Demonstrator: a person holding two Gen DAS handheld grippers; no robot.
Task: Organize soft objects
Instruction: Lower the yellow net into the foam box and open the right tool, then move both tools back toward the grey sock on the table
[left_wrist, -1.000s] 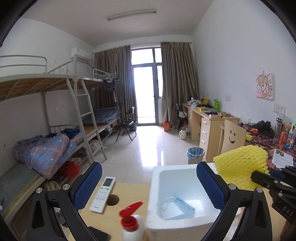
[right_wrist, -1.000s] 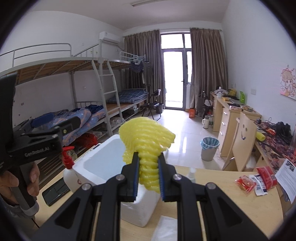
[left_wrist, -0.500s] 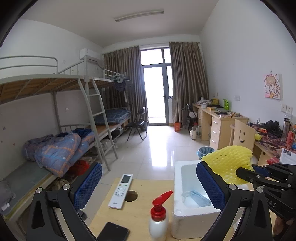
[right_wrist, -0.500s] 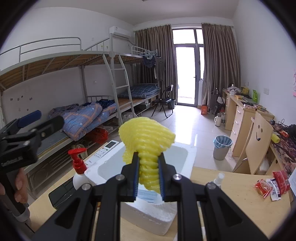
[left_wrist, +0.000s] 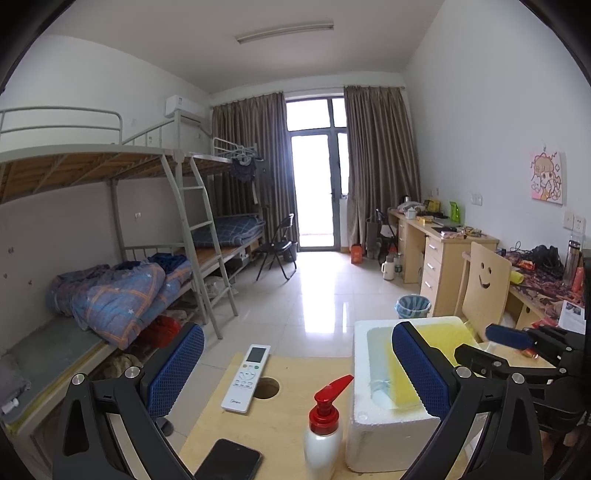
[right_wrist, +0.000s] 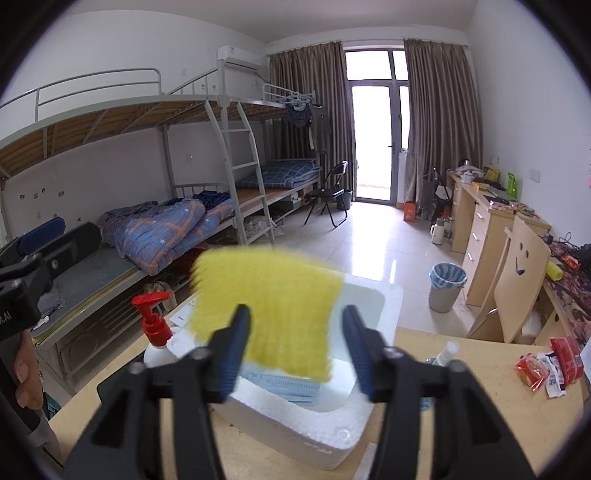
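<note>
A light wooden table is used as the work surface, and near its left end a white foam box with thick walls has been set as the bin for the soft things. Above and inside the box's opening a yellow foam-mesh sleeve is seen, blurred as if dropping, its lower edge just over a stack of pale blue face masks lying on the box floor. The sleeve is framed by the right gripper, whose jaws are opening; the sleeve is between them, but the blue pads are not pressed on it, so a release over the box is judged to be under way. The left gripper is held wide open with nothing between its pads, pointed past the box's left wall, probably kept clear of the drop. Beside the box a white pump bottle with a red nozzle stands upright; a white remote control and a black phone lie further left, apart from the box, being hard items.
</note>
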